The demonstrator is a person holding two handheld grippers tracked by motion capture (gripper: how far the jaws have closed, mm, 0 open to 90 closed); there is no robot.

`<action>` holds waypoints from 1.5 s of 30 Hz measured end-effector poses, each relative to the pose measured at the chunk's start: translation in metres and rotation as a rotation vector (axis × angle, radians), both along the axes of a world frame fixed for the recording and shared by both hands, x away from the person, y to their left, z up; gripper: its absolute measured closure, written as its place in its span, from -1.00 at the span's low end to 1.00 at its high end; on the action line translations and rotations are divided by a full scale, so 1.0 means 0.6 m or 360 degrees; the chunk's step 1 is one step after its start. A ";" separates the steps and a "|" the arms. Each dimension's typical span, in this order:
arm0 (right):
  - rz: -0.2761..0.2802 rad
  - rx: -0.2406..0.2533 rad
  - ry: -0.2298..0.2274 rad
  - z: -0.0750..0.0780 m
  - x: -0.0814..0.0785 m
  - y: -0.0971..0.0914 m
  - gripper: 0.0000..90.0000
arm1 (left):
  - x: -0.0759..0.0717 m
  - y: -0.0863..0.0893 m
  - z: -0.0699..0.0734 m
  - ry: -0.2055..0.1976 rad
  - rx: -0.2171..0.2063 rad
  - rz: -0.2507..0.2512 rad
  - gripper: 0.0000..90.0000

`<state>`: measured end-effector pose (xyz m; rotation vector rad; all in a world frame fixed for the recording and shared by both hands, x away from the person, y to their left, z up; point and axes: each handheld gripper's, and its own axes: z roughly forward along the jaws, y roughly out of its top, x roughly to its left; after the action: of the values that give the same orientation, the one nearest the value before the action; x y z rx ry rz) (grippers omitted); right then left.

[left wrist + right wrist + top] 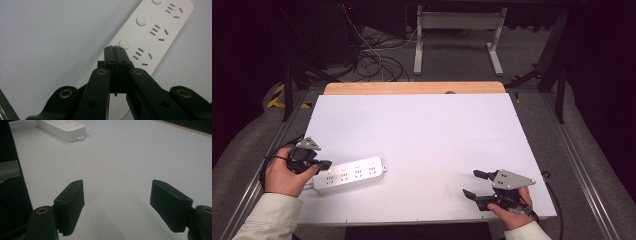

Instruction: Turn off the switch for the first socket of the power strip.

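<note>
A white power strip (350,174) lies flat on the white desk (427,135), in its near left part, its long side running left to right with the right end a little farther from the person. Its top face is up, showing a row of round buttons and, beside each, a set of socket slots.

The left claw (326,164) sits at the strip's left end, held in the person's left hand (287,175). Its jaws are pressed together with nothing between them. In the left gripper view the closed tips (115,51) stand over the strip (155,32), just beside one round button (124,43); whether they touch the strip's surface cannot be told. Two more buttons follow along the strip beyond that one.

The right claw (472,184) is well apart from the strip, at the near right of the desk, held in the person's right hand (512,212) with its grey plate (511,179) on top. Its jaws are spread wide and empty, pointing left across the desk toward the strip. In the right gripper view the two black pads (72,205) stand apart over bare desk, and the strip's right end (63,128) lies far off at the upper left.

Beyond the desk's far wooden edge (414,88), cables (372,60) lie on the floor near a white frame (459,35).
</note>
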<state>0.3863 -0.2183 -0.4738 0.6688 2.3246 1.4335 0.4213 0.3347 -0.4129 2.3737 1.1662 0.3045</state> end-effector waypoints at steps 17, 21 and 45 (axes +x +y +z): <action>-0.0001 -0.0003 0.0006 -0.001 0.000 0.000 -0.38 | 0.014 0.004 -0.025 0.0070 0.0046 0.0025 1.00; 0.0002 0.0001 0.0006 -0.001 0.000 0.000 -0.38 | 0.015 0.002 -0.025 0.0079 0.0048 0.0011 1.00; 0.0002 -0.0003 0.0002 -0.001 0.000 0.000 -0.38 | 0.017 -0.003 -0.032 0.0100 0.0094 -0.0004 1.00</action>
<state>0.3864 -0.2181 -0.4745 0.6680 2.3274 1.4316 0.4316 0.3330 -0.4320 2.4517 1.1983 0.2688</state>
